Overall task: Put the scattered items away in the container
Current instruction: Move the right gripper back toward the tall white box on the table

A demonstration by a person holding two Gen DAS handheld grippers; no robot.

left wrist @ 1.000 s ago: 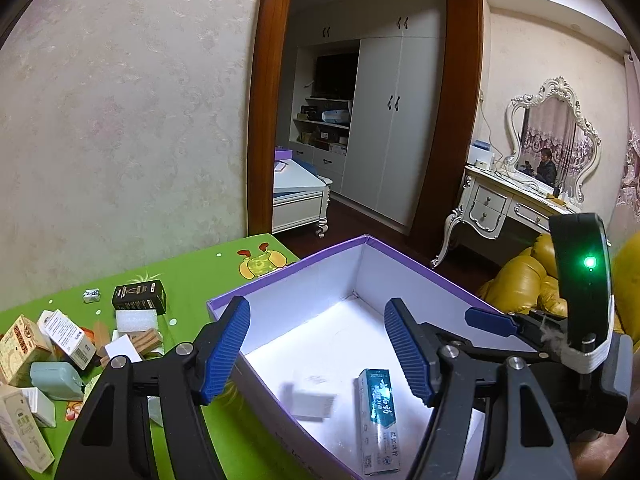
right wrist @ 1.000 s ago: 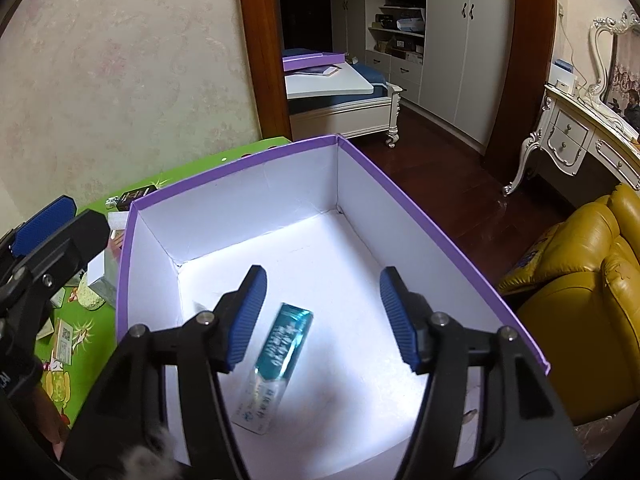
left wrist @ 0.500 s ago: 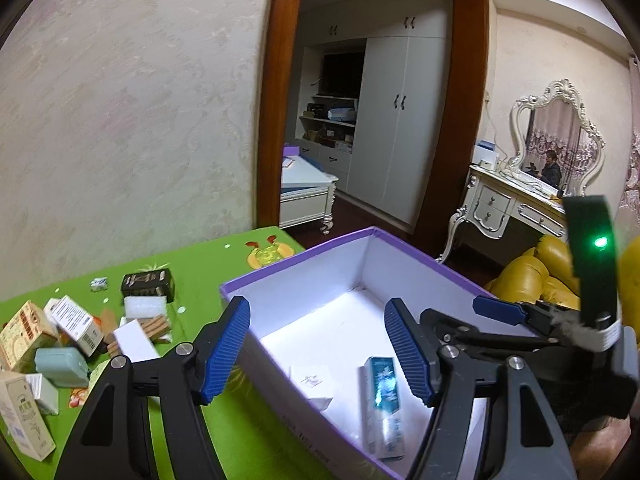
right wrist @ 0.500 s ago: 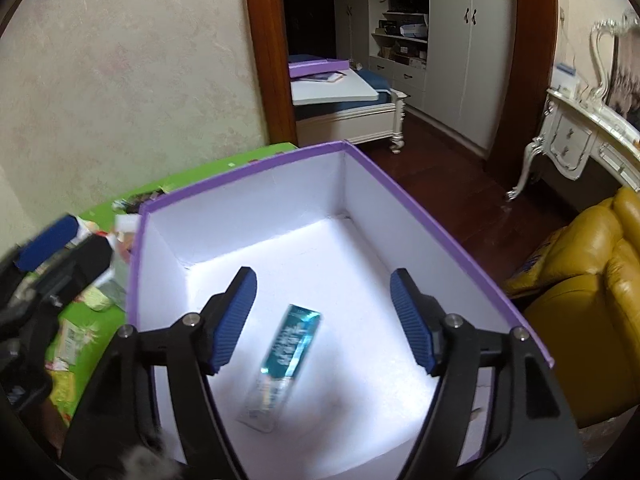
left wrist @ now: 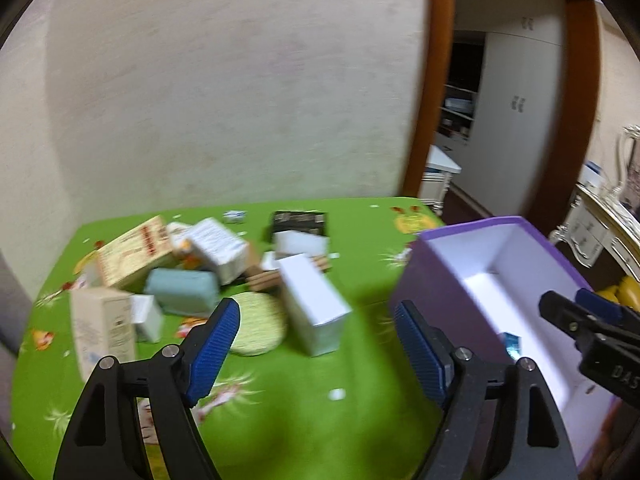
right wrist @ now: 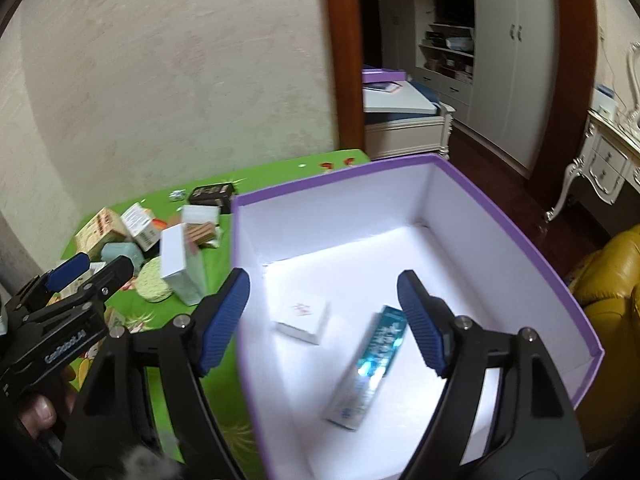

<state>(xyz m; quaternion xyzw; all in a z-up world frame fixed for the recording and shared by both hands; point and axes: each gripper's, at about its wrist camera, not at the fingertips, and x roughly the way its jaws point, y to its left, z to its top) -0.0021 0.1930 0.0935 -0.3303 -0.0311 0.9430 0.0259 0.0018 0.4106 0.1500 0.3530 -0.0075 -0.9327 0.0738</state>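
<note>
The green tablecloth (left wrist: pixel 304 400) carries everything. On it, the purple box (right wrist: pixel 400 184) holds a teal toothpaste carton (right wrist: pixel 372 360) and small white box (right wrist: pixel 302 316). Left of the purple box lie scattered cartons, among them a tall white carton (left wrist: pixel 312 300). Left gripper (left wrist: pixel 316 344) and right gripper (right wrist: pixel 324 316) are both opening, empty.

We observe soft, even indoor light. Motion blur smears both views, strongest across the scattered boxes (left wrist: pixel 208 276) at centre left. Fisheye distortion bends frame edges; dark vignetting fills every corner.
</note>
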